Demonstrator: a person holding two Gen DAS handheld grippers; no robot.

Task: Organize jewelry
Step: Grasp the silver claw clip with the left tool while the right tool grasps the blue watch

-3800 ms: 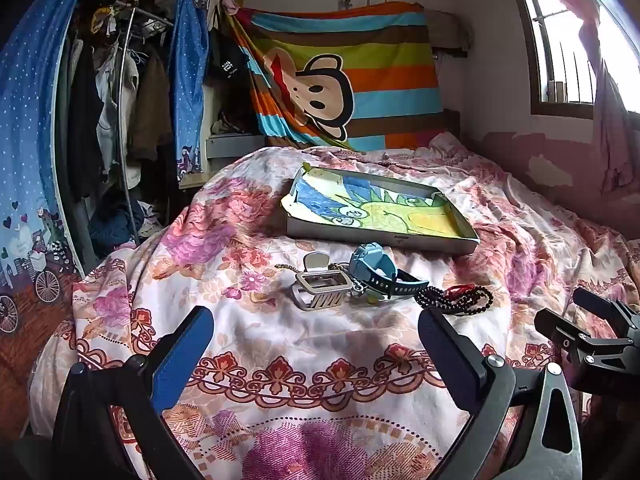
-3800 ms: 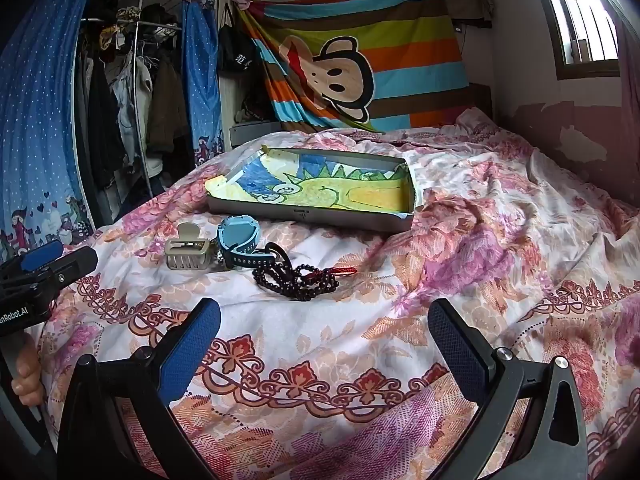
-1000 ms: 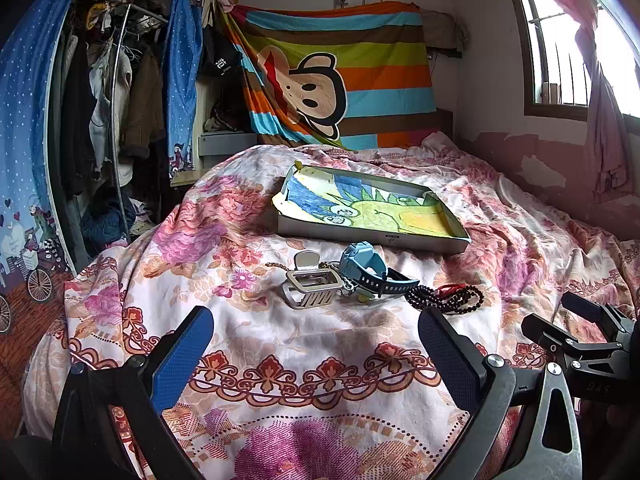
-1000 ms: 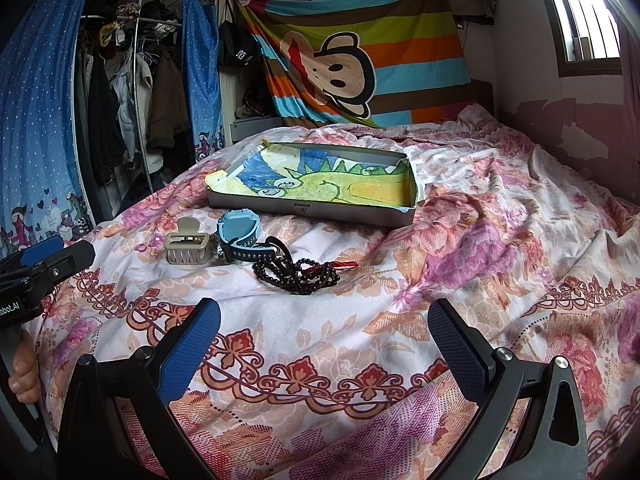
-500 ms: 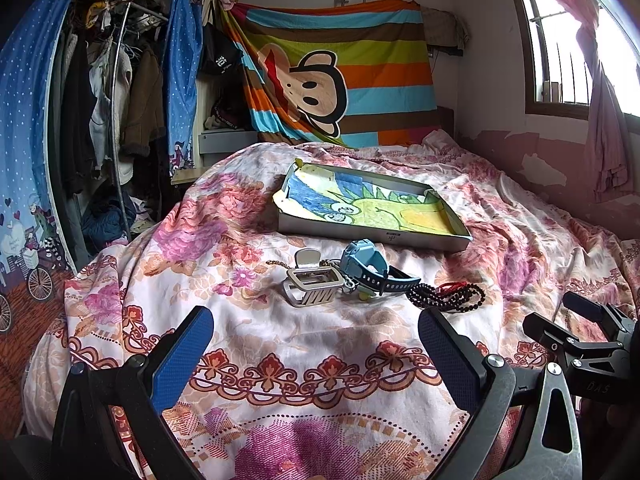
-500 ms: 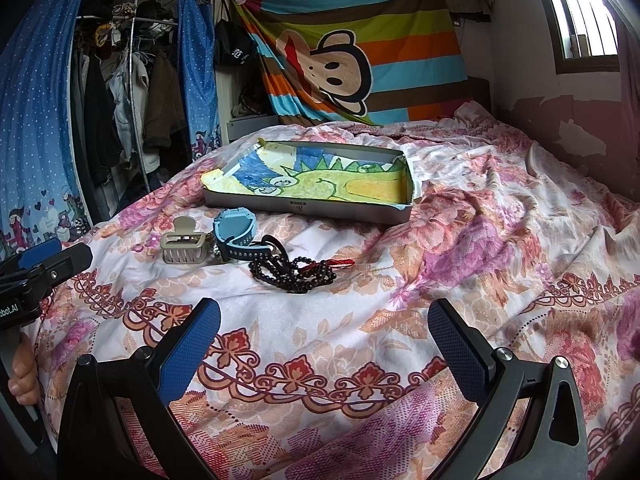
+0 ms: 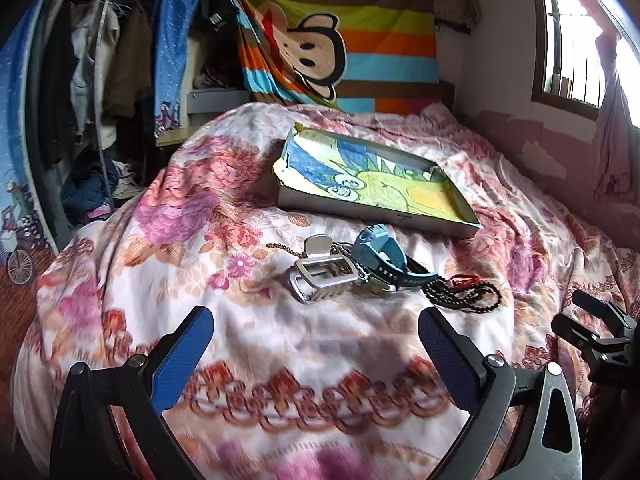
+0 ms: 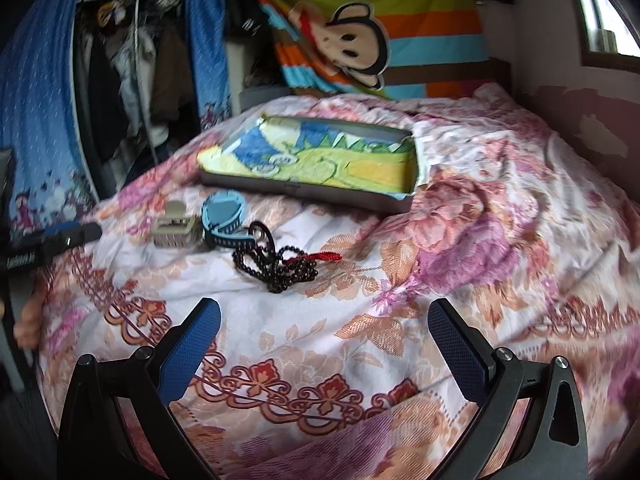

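On the floral bedspread lie a beige hair claw clip (image 7: 320, 276) (image 8: 175, 229), a blue watch (image 7: 380, 256) (image 8: 224, 218), a thin gold chain (image 7: 280, 247) and a dark bead string with a red tassel (image 7: 464, 294) (image 8: 280, 264). Behind them sits a shallow grey tray (image 7: 460, 228) (image 8: 304, 190) lined with a dinosaur drawing. My left gripper (image 7: 316, 332) is open and empty, just short of the clip. My right gripper (image 8: 324, 326) is open and empty, just short of the beads.
A clothes rack (image 7: 92, 60) and blue curtain stand at the left beside the bed. A striped monkey blanket (image 7: 340, 40) hangs at the head. A window (image 7: 572, 44) and wall bound the right side. The bedspread (image 8: 500, 240) is rumpled on the right.
Both grippers have moved forward toward the jewelry, which now looks closer. The right wrist view has swung a little to the right. The jaws stay open and the items lie where they were.
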